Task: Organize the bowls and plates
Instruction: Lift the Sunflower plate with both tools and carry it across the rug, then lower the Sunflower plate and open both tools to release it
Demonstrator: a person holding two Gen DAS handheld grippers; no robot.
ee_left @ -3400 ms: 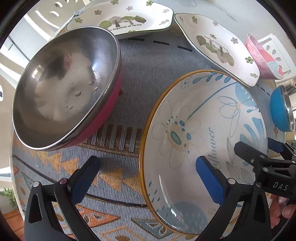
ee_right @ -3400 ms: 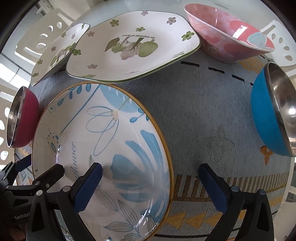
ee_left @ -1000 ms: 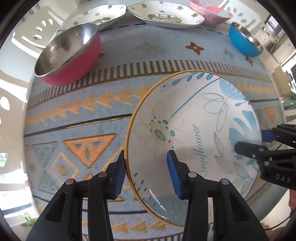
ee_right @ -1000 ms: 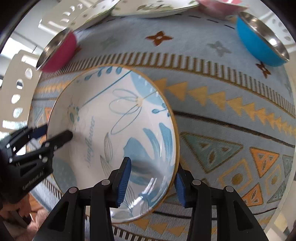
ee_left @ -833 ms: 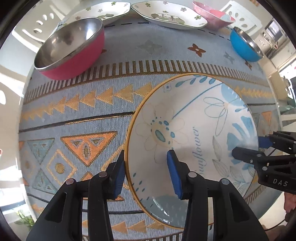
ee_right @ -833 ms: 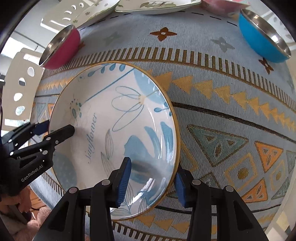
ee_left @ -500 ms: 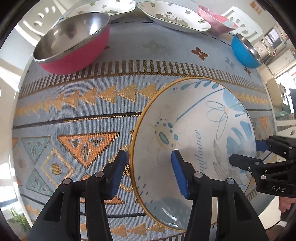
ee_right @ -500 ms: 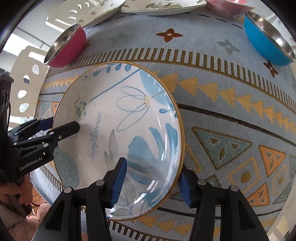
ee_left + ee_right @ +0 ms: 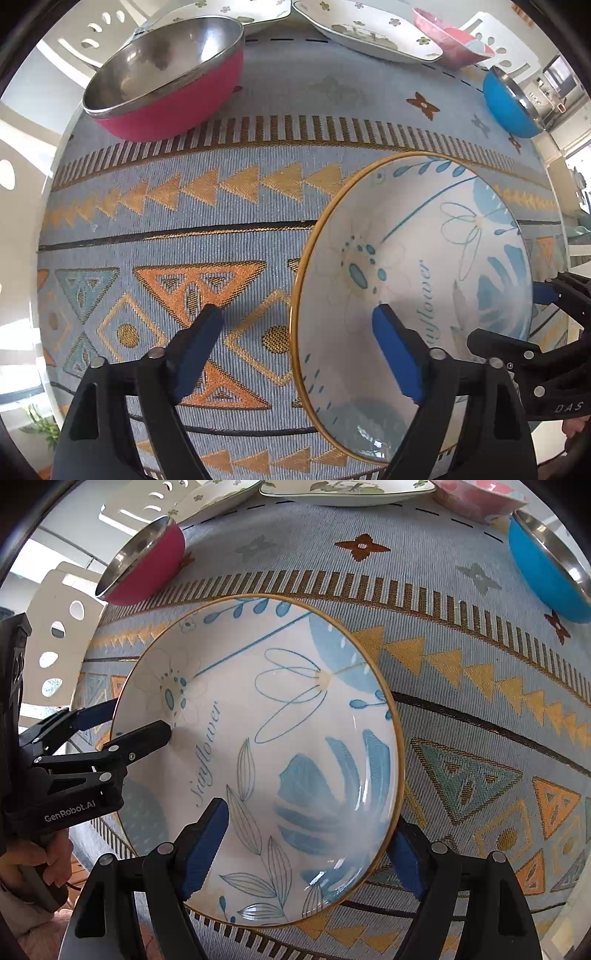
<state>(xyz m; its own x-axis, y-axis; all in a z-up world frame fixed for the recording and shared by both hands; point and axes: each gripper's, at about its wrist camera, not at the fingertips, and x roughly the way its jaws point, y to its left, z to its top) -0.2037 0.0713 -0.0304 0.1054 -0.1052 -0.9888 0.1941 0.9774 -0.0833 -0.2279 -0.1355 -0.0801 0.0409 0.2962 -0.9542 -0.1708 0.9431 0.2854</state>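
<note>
Right, I have both sets of jaws spread apart, straddling opposite edges of the plate (image 9: 258, 753), which sits on the patterned worktop (image 9: 184, 206) close to its near edge: left gripper (image 9: 303, 350) over its left rim, right gripper (image 9: 306, 849) over its right. To finish well I'd draw each one straight back off the rim without nudging it. It's a shallow white plate with a gold rim, blue flowers and "Sunflower" lettering

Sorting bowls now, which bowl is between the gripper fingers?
The white sunflower-patterned bowl with the gold rim; the pink steel bowl and blue steel bowl sit far back.
</note>
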